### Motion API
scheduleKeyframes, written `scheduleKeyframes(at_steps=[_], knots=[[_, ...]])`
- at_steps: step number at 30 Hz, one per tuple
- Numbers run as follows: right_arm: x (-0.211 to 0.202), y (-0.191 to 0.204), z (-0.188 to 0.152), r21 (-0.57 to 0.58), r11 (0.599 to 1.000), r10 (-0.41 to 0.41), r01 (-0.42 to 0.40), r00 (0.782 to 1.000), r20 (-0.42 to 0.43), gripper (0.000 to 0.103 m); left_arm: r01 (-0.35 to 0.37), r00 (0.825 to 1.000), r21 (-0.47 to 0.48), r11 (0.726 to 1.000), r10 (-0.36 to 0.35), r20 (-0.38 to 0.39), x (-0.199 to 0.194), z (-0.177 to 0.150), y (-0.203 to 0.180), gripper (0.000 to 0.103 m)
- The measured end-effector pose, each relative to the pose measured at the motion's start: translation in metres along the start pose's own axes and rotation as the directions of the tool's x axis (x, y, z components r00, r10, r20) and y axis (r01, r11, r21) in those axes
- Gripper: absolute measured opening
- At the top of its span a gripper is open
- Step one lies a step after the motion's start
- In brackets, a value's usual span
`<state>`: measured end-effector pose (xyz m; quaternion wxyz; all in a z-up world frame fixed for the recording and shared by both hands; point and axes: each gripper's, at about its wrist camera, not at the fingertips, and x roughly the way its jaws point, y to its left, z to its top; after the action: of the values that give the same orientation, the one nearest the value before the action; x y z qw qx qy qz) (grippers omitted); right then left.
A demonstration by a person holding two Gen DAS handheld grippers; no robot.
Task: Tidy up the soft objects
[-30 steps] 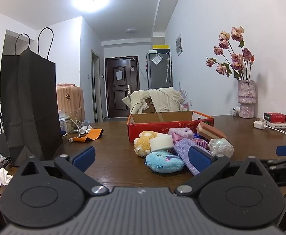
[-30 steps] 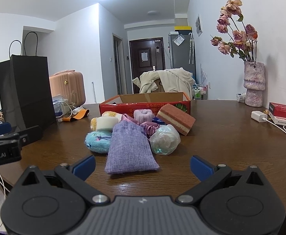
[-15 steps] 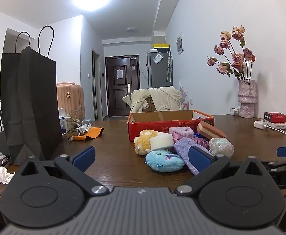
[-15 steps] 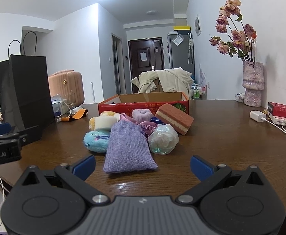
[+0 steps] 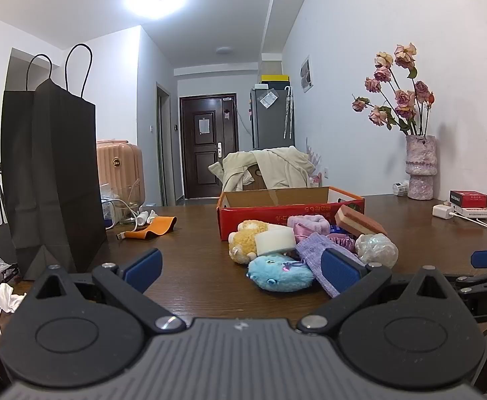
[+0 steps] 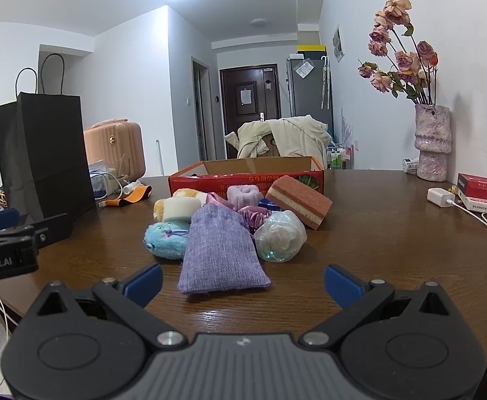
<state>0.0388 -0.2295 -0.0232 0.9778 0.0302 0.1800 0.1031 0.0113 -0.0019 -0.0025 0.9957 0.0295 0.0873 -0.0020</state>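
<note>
A pile of soft things lies on the wooden table in front of an open red cardboard box [image 6: 243, 176]: a purple knit pouch [image 6: 221, 250], a blue plush [image 6: 165, 240], a yellow plush [image 5: 245, 240], a white sponge [image 6: 180, 208], a pink layered sponge [image 6: 298, 201], a clear bag of fluff [image 6: 280, 235] and purple scrunchies [image 6: 255, 215]. My right gripper [image 6: 241, 281] is open and empty, just short of the pouch. My left gripper [image 5: 240, 268] is open and empty, to the left of the pile, near the blue plush [image 5: 278, 273].
A tall black paper bag [image 5: 51, 173] stands at the table's left. An orange strap and cables [image 5: 151, 230] lie behind it. A vase of dried roses [image 6: 432, 143], a red box [image 6: 478, 188] and a white charger [image 6: 440, 196] stand along the right wall.
Both grippers have drifted very slightly; the pile and box have not moved.
</note>
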Motion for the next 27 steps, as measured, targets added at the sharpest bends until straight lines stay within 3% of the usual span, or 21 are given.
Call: scheduleKeyframes(at_steps=[22, 27], knots=[[-0.001, -0.001, 0.0, 0.002, 1.0, 0.0, 0.0, 1.0, 0.005, 0.103, -0.004, 1.0, 0.007, 1.0, 0.004, 0.022, 0.001, 0.001, -0.002, 0.103], [0.016, -0.004, -0.001, 0.0, 1.0, 0.012, -0.012, 1.0, -0.019, 0.1, 0.051, 0.998, 0.031, 0.998, -0.052, 0.021, 0.025, 0.008, -0.007, 0.103]])
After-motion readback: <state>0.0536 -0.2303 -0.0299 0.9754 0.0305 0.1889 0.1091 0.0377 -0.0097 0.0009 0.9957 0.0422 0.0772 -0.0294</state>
